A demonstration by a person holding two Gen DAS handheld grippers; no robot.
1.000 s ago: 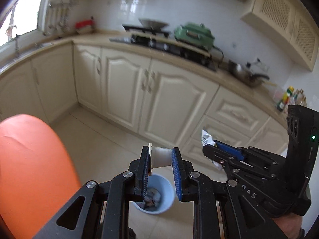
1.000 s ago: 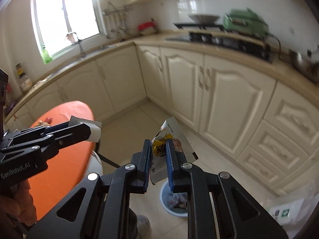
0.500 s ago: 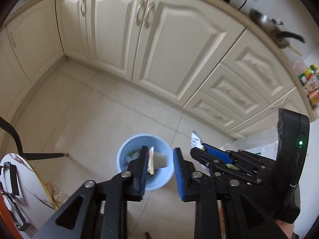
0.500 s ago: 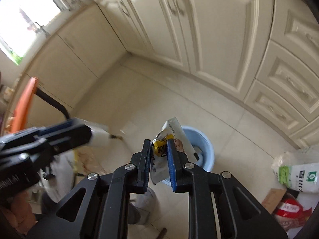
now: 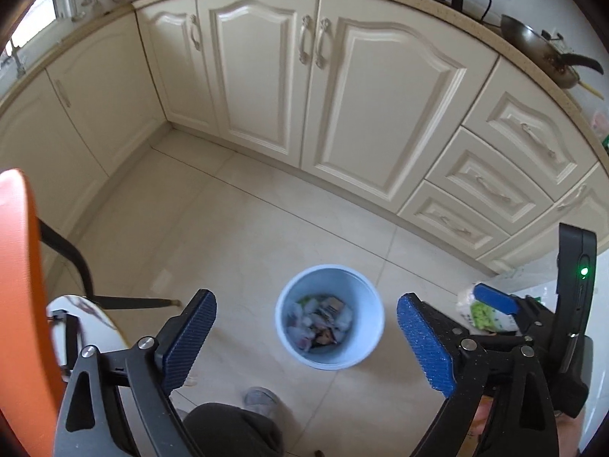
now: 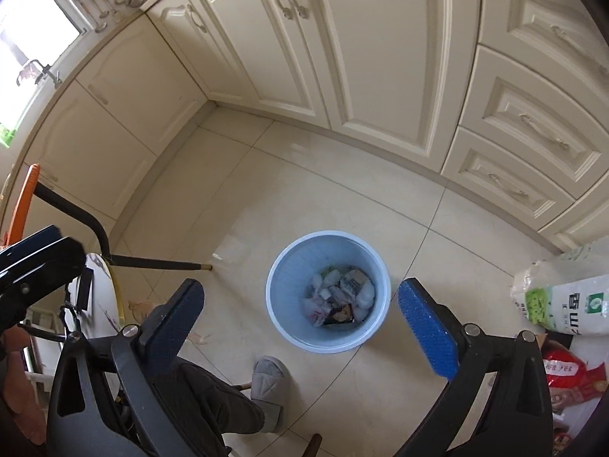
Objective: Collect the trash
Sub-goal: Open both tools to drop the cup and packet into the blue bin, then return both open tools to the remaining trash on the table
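Observation:
A light blue bin (image 5: pixel 329 316) (image 6: pixel 328 291) stands on the tiled floor below both grippers, holding several crumpled wrappers and papers (image 6: pixel 340 295). My left gripper (image 5: pixel 306 333) hangs above it, its jaws opening wide with nothing between the blue pads. My right gripper (image 6: pixel 298 327) is also over the bin, jaws opening wide and empty. In the left wrist view the right gripper (image 5: pixel 495 301) shows at the right edge. The left gripper's black body (image 6: pixel 34 262) appears at the left of the right wrist view.
Cream cabinets (image 5: pixel 342 106) and drawers (image 6: pixel 533 125) line the far wall. An orange chair (image 5: pixel 19 285) with a black leg (image 6: pixel 160 264) stands left. A person's leg and grey slipper (image 6: pixel 268 381) are below. Bags (image 6: pixel 563 304) lie on the floor at right.
Both grippers tilted down over the bin and opened. The white paper scrap left the left gripper and the snack wrapper left the right; neither is between the pads now.

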